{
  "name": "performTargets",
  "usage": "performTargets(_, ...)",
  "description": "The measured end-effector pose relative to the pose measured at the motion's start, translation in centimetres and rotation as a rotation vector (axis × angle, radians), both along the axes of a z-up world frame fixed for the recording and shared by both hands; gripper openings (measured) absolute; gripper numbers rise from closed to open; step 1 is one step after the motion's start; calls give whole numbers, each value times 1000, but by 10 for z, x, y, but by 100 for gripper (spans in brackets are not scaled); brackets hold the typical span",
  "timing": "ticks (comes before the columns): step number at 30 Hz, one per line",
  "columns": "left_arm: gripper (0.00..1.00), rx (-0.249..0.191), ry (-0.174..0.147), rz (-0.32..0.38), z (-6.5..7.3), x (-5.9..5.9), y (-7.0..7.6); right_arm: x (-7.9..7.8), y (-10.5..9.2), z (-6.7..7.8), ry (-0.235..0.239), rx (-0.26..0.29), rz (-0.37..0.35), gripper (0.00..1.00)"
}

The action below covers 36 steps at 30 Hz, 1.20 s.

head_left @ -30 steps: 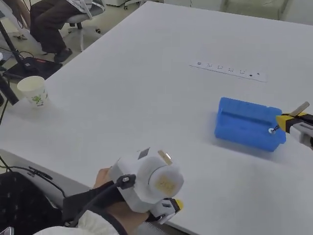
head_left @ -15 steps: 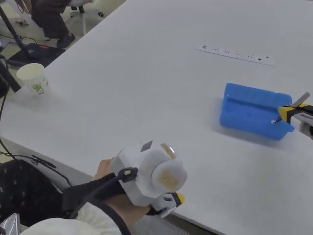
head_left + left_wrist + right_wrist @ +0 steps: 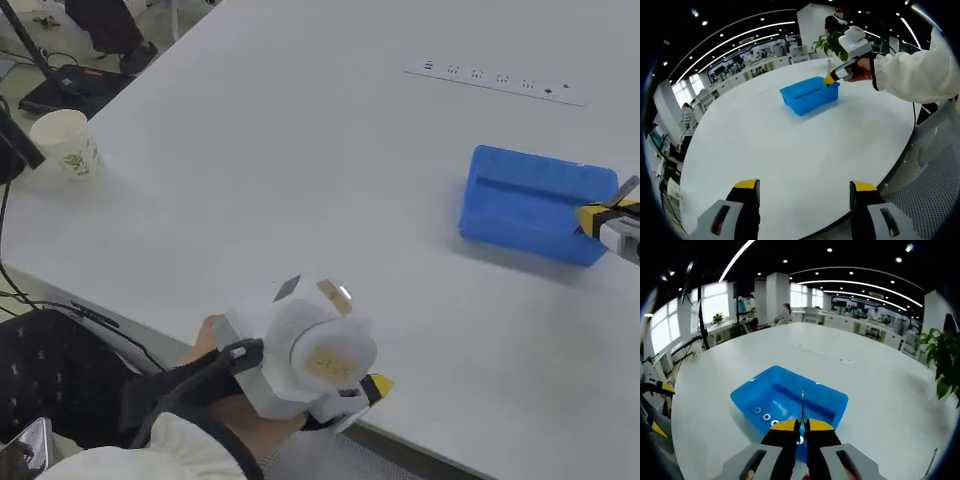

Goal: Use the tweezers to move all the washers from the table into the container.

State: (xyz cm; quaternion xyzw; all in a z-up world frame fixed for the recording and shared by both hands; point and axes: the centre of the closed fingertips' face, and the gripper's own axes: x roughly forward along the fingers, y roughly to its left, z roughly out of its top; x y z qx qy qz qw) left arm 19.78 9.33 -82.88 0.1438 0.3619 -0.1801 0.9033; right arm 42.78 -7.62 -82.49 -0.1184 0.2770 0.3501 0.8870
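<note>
The right gripper (image 3: 801,426) has its jaws clamped on the tweezers (image 3: 802,405), whose tips hang over the blue container (image 3: 775,382), where at least three washers (image 3: 767,416) already lie. The left gripper (image 3: 802,189) hovers at the desk (image 3: 790,145) edge, jaws apart and empty. The task looks nearly done; whether any washer is left outside the container cannot be told.

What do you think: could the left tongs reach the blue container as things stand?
Probably yes, with a long stretch. The left tongs sit open at the near table edge, and bare table lies between them and the container. The right tongs, shut on the tweezers, hang over one end of it.
</note>
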Motion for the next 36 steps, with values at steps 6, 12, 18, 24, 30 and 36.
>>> performTargets(6, 72, -15, -8, 8, 0, 1, -1, 0, 2, -3, 7, -3, 5, 3)
performTargets(12, 70, -14, 1, 8, -1, 0, -1, -1, 2, -5, 18, 4, -2, 3)
performTargets(18, 71, 4, 24, 0, -4, -2, -1, -1, -3, 3, 13, 19, -33, 4)
performTargets(24, 72, -78, 11, 16, 4, 0, -4, -7, -3, 30, -25, 70, -49, 4)
performTargets(30, 68, -173, 19, -8, 13, -1, -14, -34, 4, 64, -90, 95, 9, 3)
performTargets(36, 58, -274, 3, -48, 43, 0, -23, -70, 12, 89, -118, 124, 89, 3)
